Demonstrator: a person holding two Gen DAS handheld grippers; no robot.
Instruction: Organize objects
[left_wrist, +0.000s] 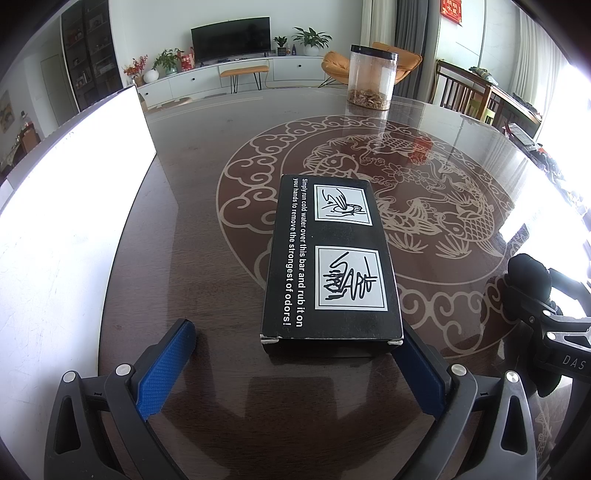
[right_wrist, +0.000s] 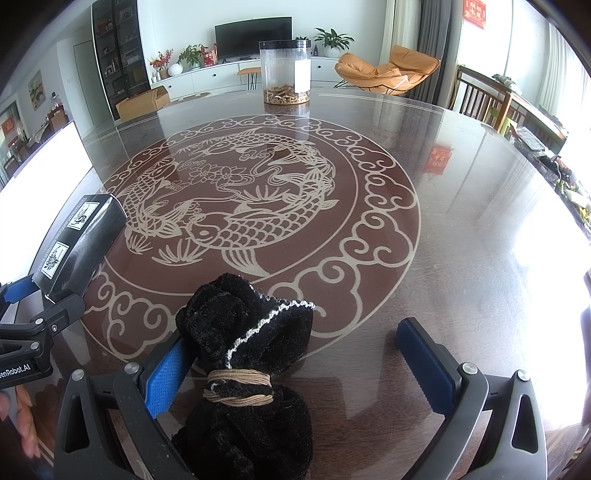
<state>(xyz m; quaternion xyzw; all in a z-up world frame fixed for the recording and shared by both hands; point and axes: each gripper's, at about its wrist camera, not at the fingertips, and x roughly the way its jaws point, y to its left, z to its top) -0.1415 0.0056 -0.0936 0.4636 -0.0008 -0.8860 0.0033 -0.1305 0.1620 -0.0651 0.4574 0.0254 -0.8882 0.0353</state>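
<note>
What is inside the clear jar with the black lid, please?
The clear jar holds a shallow layer of brownish dried pieces at its bottom; above is empty. A white label hides part of the interior.

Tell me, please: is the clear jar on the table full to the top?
No. The clear jar holds only a thin layer of brownish pieces at its bottom; the rest looks empty.

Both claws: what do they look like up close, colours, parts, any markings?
The left claw and right claw match: dark grey plastic arms with triangular cut-outs, silver round rivets at the joints, and blue textured pads on the fingers. Seen from the left wrist view, the right claw's body carries white letters "DAS"; from the right wrist view, the left one reads "enRobot.AI". No cables or sleeves show.
</note>
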